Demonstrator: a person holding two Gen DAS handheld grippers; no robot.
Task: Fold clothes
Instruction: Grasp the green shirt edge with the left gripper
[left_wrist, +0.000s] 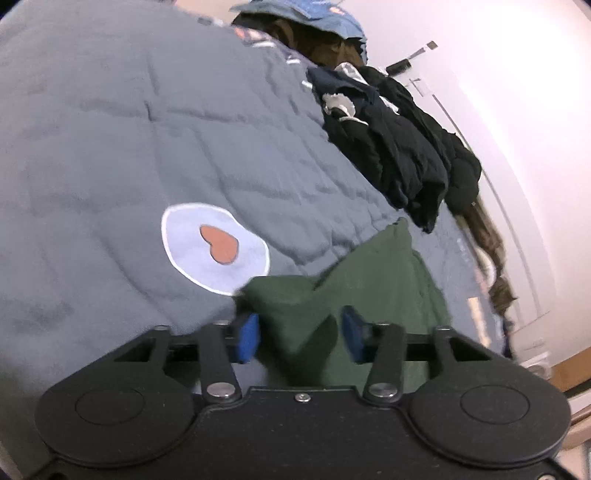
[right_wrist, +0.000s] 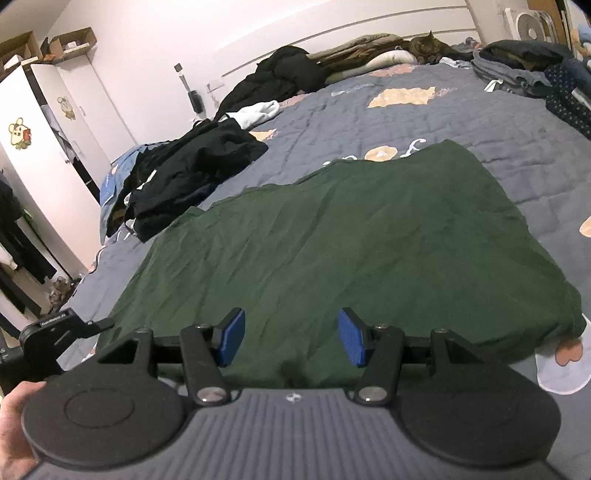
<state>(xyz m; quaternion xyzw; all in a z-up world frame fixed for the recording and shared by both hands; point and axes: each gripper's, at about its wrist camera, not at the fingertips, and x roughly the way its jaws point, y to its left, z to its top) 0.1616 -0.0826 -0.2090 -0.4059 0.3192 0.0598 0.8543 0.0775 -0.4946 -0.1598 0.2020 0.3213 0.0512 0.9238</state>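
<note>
My left gripper (left_wrist: 300, 334): jaws apart, blue pads on either side of a raised fold of the green garment (left_wrist: 354, 295); cloth sits between the pads, but I see a gap at each pad, so no clamp on it.
My right gripper (right_wrist: 291, 338): jaws released and wide, nothing between the pads, poised above the near edge of the green garment (right_wrist: 332, 236).
Green garment: spread mostly flat and wrinkled across the grey quilt (right_wrist: 461, 122), its near edge bunched below my right pads.
Quilt: grey, stitched in squares, with a pale patch bearing an orange heart (left_wrist: 218, 245) just left of my left pads.
Dark clothes heap (right_wrist: 184, 173): crumpled black pieces by the bed's left side, apart from the green garment.
Folded stack (right_wrist: 517, 70): grey and dark items at the far right of the bed; a dotted navy piece (right_wrist: 569, 99) beside it is cut off by the frame.
Cardboard boxes (right_wrist: 70, 42): open, on top of the white wardrobe (right_wrist: 40, 147); their contents are too small to make out.
Cat (right_wrist: 428, 46): lying at the head of the bed beside a pillow.
My left hand (right_wrist: 14, 428): only a sliver visible at the lower left edge of the right view.
Hard to read: the left view is blurred.
</note>
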